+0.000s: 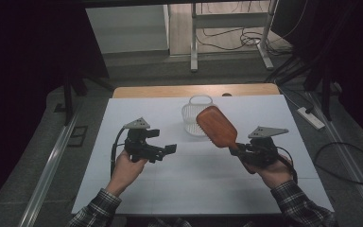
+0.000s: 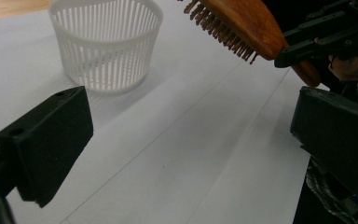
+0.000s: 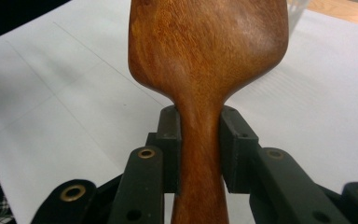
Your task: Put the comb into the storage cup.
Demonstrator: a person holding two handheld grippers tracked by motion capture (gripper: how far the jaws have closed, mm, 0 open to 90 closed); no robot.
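A wooden paddle hairbrush (image 1: 216, 126) is held up over the white table, bristles facing down, its head reaching toward a small white slatted basket (image 1: 194, 116). My right gripper (image 1: 242, 150) is shut on the brush's handle (image 3: 199, 154), both pads pressed against its sides. My left gripper (image 1: 166, 150) hangs over the left half of the table, open, with nothing between its jaws. In the left gripper view the basket (image 2: 106, 44) stands upright ahead, and the hairbrush (image 2: 235, 25) with its bristles crosses the top right.
The white sheet (image 1: 194, 179) covers the table, with a wooden strip (image 1: 170, 91) along its far edge. Beyond are a grey floor, metal frame legs (image 1: 194, 42), cables and a power strip (image 1: 312, 118) at the right.
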